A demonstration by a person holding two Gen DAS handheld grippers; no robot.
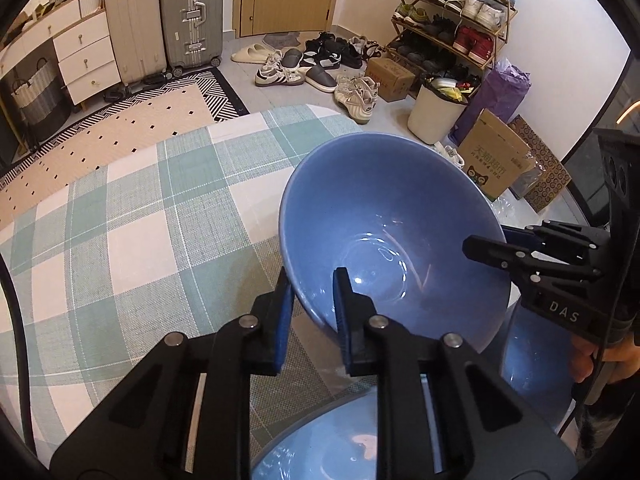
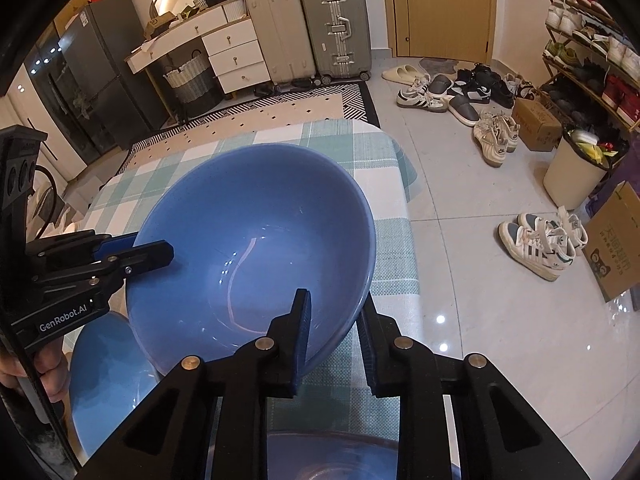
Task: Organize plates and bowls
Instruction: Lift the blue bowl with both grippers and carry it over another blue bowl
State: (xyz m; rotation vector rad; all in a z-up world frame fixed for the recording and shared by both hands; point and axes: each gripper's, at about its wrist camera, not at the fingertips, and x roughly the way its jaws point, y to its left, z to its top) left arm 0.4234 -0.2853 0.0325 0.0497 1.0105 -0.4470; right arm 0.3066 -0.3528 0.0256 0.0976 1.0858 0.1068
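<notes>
Rims of blue bowl (image 1: 384,216) vanish between clamped jaws.

The left tool (image 1: 310,312) points steeply downward, its blue-padded fingers (image 1: 282,316) clamped across a thin rim. The right tool (image 2: 334,336) mirrors it from the opposite side — closed on the same rim — with a hand (image 1: 600,356) gripping its handle.

2 close downward wrist views, shared bowl (image 1: 384,216)

Bowl (image 1: 384,216) over table (image 1: 140,220) (tilted), plate (image 1: 532,360) beneath; suitcases (image 1: 164,20) behind.
</notes>
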